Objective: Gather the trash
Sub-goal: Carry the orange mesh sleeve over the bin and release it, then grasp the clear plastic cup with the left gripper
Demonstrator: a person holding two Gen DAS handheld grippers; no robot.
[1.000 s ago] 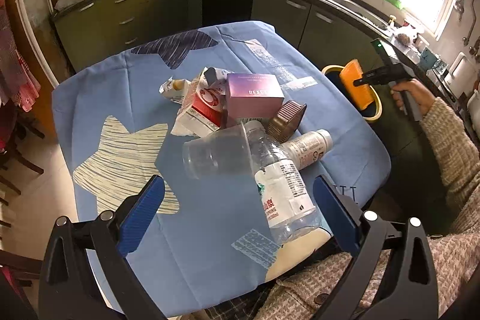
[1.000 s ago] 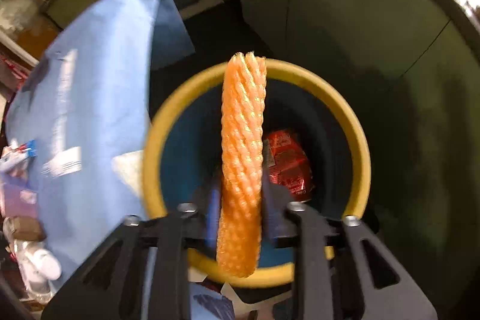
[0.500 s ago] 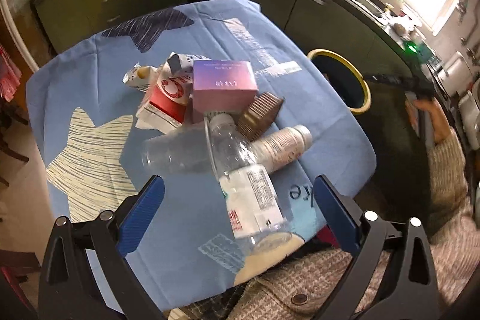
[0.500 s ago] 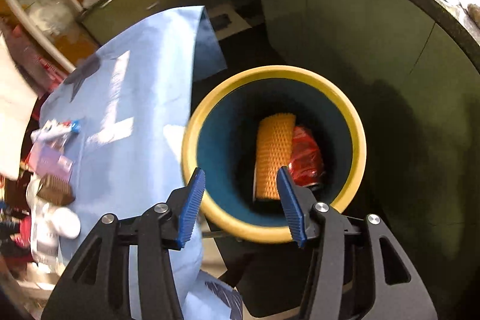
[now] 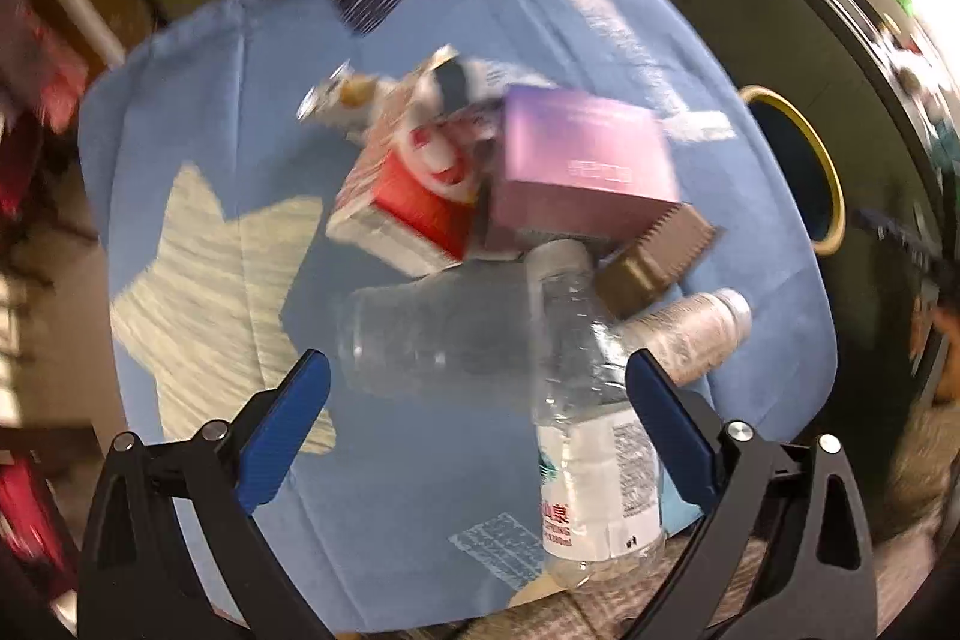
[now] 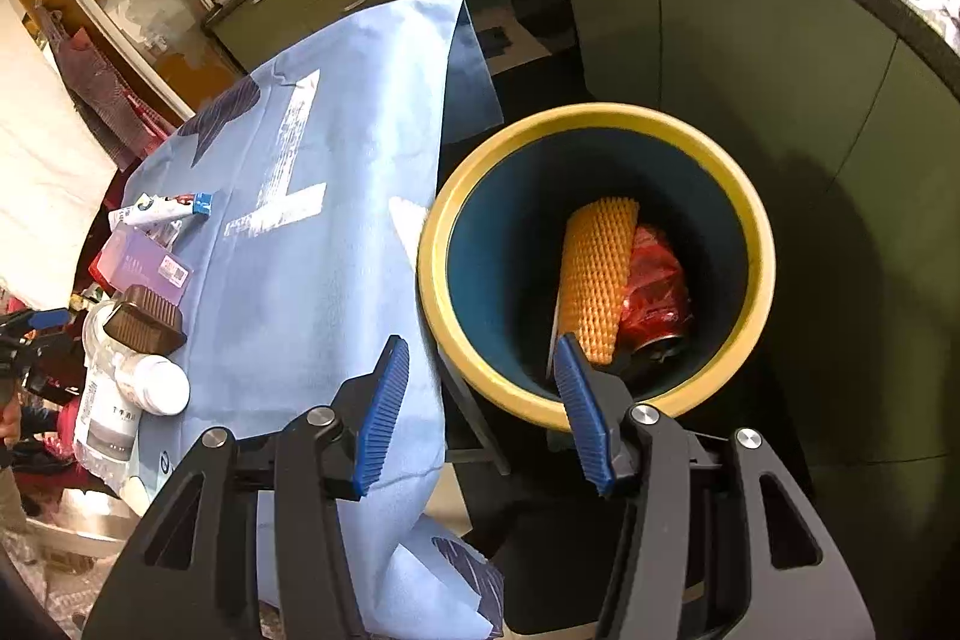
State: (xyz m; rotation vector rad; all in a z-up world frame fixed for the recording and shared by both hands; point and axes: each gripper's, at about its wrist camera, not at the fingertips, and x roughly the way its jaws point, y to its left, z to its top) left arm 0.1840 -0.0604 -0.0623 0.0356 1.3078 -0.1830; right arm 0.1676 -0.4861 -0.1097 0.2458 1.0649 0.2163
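My left gripper (image 5: 477,364) hangs open over a pile of trash on the blue tablecloth (image 5: 210,100), with nothing gripped. Between its fingers I see a clear plastic cup (image 5: 420,340) and a clear water bottle (image 5: 594,430). Beyond them lie a purple box (image 5: 582,166), a red-and-white carton (image 5: 414,196), a brown paper liner (image 5: 660,256) and a white bottle (image 5: 690,334). My right gripper (image 6: 480,343) is open and empty above the near rim of the yellow-rimmed bin (image 6: 600,112). Inside the bin lie an orange foam net (image 6: 597,274) and a crushed red can (image 6: 654,292).
The bin (image 5: 792,166) stands on the floor off the table's right edge, in front of dark green cabinets (image 6: 750,40). The tablecloth (image 6: 336,250) drapes over the table edge beside it. A knitted sleeve shows at the bottom of the left wrist view.
My right gripper opened and the orange net dropped into the bin beside the can; the gripper then drew back. My left gripper came down closer over the trash pile.
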